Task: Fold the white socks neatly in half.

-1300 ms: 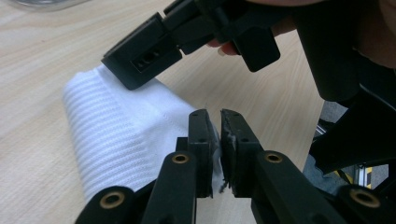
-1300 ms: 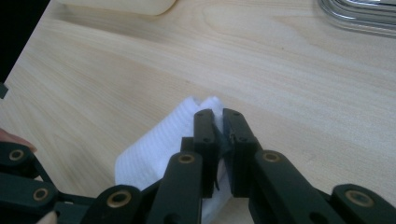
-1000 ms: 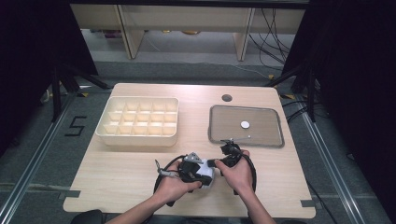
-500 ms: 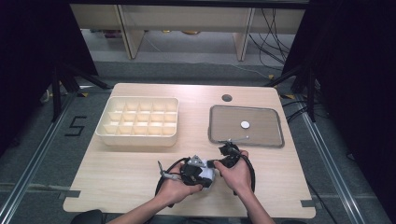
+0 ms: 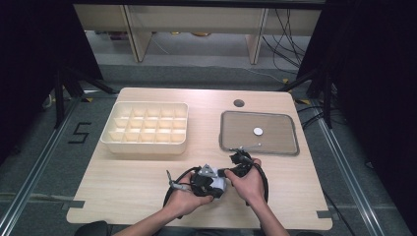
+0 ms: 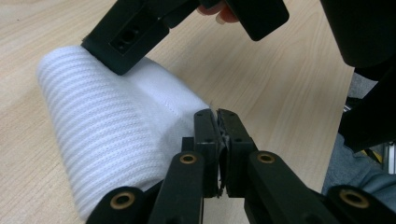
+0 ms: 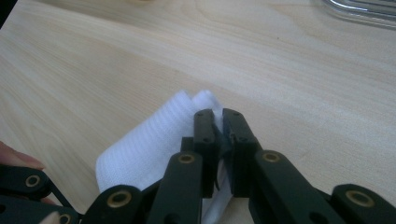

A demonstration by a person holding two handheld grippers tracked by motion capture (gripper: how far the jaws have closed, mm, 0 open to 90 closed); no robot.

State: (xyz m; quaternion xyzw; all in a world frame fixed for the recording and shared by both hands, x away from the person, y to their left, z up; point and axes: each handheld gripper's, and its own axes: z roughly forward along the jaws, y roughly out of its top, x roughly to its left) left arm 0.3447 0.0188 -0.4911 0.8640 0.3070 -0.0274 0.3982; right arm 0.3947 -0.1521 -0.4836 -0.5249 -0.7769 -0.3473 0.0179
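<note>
Folding step, I reckon — both my left tongs [image 6: 217,114] and right tongs [image 7: 217,113] clenched on the white cloth [image 6: 102,135], at six o'clock on the table [image 5: 147,172] — next, press the fold flat

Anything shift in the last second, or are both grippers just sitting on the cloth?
Nothing visibly changed. The left gripper and right gripper stay shut on the folded white cloth at the near table edge, hands in the same spot. The divided box and the tray with its white disc lie where they did.
</note>
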